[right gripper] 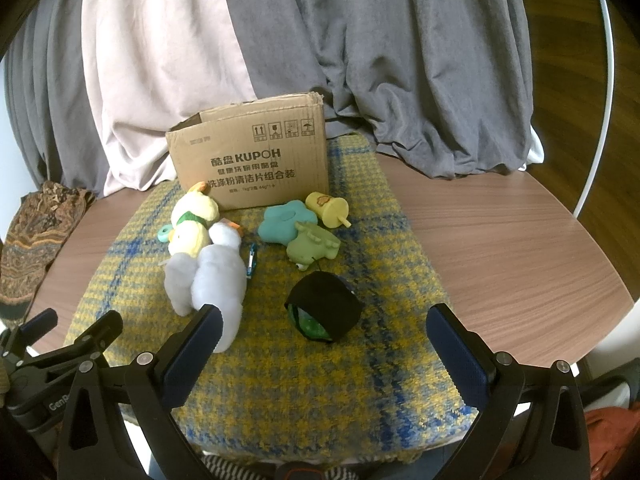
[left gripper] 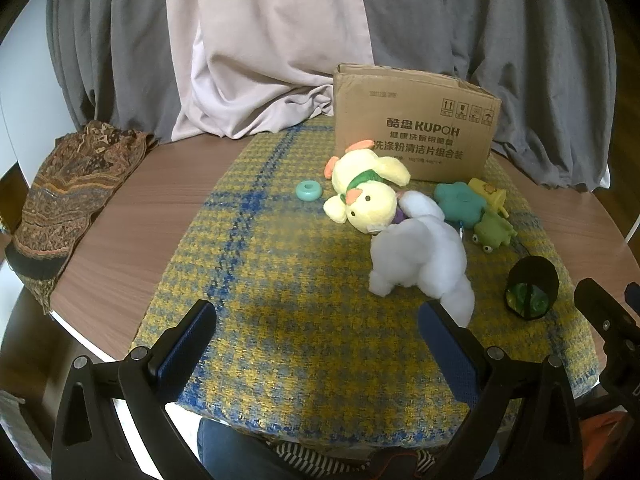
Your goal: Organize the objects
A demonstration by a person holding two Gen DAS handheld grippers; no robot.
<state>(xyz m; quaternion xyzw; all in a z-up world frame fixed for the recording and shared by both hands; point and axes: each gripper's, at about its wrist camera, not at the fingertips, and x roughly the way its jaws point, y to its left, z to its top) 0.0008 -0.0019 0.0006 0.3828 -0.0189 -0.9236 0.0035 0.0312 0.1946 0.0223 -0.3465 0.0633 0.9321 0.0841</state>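
A cardboard box (left gripper: pixel 416 120) (right gripper: pixel 252 156) stands at the back of a yellow-and-blue woven cloth (left gripper: pixel 300 280) (right gripper: pixel 320 380). In front of it lie a yellow plush toy (left gripper: pixel 366 188) (right gripper: pixel 192 220), a white plush toy (left gripper: pixel 424 260) (right gripper: pixel 212 276), a teal ring (left gripper: pixel 308 191), a teal star-shaped toy (left gripper: pixel 458 200) (right gripper: pixel 282 222), a yellow toy cup (left gripper: pixel 488 196) (right gripper: pixel 328 208), a green frog toy (left gripper: pixel 494 232) (right gripper: pixel 312 246) and a black pouch with green inside (left gripper: pixel 530 288) (right gripper: pixel 324 310). My left gripper (left gripper: pixel 316 340) is open over bare cloth. My right gripper (right gripper: pixel 324 340) is open, just short of the black pouch.
A patterned brown cloth (left gripper: pixel 68 200) (right gripper: pixel 36 232) lies on the wooden table (left gripper: pixel 132 224) (right gripper: pixel 500 248) at the left. Grey and pale drapes (left gripper: pixel 280 40) (right gripper: pixel 360 60) hang behind. A blue carabiner (right gripper: pixel 251 260) lies beside the white plush.
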